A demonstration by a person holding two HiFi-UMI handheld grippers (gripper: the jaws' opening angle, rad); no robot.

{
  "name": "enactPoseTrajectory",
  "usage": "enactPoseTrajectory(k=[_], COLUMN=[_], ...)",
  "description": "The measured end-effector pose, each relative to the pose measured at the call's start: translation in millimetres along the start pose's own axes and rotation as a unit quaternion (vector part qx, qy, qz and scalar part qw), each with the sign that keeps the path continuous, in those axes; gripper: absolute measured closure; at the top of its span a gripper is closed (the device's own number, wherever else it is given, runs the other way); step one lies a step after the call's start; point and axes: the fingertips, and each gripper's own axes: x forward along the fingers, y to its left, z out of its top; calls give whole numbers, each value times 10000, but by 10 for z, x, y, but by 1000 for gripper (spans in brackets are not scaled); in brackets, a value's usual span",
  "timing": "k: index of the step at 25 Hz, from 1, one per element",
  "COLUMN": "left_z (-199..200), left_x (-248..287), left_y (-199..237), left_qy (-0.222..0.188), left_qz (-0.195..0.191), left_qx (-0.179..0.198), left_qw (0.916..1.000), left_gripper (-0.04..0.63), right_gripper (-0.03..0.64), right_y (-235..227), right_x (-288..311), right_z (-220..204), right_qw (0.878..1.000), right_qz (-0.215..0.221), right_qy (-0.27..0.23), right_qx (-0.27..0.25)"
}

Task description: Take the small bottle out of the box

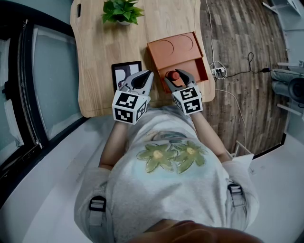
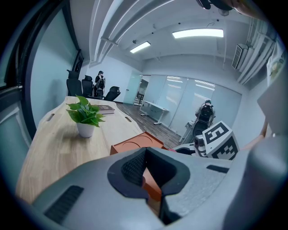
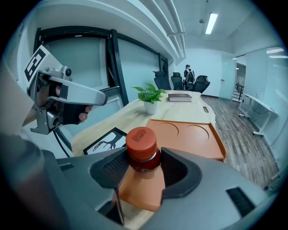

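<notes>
The small bottle (image 3: 142,148), dark with a red cap, sits between the jaws of my right gripper (image 3: 143,158), which is shut on its neck just under the cap. In the head view the bottle's cap (image 1: 175,75) shows over the near part of the open orange box (image 1: 192,65), whose lid (image 1: 173,47) lies back flat with two round recesses. The bottle's base is hidden by the jaws. My left gripper (image 1: 148,76) is shut and empty, just left of the box, above a framed picture (image 1: 124,72). In the left gripper view the box (image 2: 135,144) shows beyond my left gripper (image 2: 153,198).
A potted green plant (image 1: 122,12) stands at the far end of the wooden table (image 1: 95,52). A book (image 3: 180,96) lies further down the table. Cables and a power strip (image 1: 217,71) lie on the floor to the right. Office chairs and a person stand far off.
</notes>
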Motion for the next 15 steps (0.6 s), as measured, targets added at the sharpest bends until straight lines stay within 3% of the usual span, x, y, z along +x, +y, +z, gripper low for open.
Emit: enactPoseTrajectory(k=[15], left_z=[-7], left_x=[-25], left_y=[-22], left_qy=[-15], left_qz=[-9], left_qx=[14], left_qw=[10000], left_gripper=[588], right_gripper=[405], right_y=[68], right_x=[-221], right_z=[165], right_qw=[9996], right_qz=[125], right_qy=[-263], right_qx=[-56])
